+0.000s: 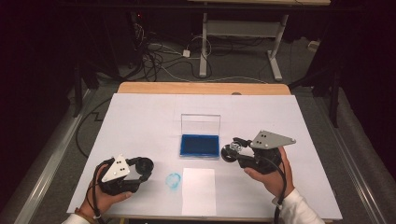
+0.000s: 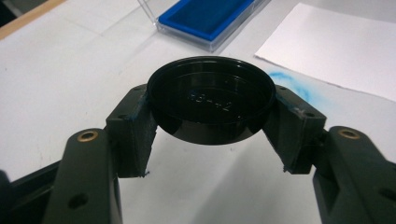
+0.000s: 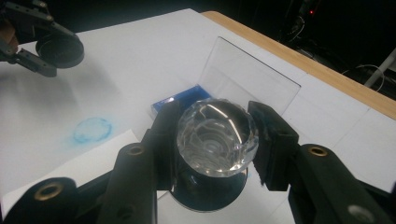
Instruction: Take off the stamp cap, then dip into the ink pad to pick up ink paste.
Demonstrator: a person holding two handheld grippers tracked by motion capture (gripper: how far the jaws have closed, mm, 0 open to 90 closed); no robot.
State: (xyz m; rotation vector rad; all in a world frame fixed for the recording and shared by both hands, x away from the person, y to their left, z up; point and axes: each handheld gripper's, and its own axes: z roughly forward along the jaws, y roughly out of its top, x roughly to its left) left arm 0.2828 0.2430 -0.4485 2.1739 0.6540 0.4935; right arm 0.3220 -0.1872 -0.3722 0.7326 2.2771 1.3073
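Raised characters are showing faintly inside the round black cap [image 2: 211, 99] in the left gripper view; they are looking like digits ending in "42", but the rest is staying too dim to read. Nothing else is carrying legible writing.

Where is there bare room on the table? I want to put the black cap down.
Free: the far strip behind the ink pad case, and the left side beyond the blue smudge. Crowded: the middle, where case, smudge and paper sheet sit close.
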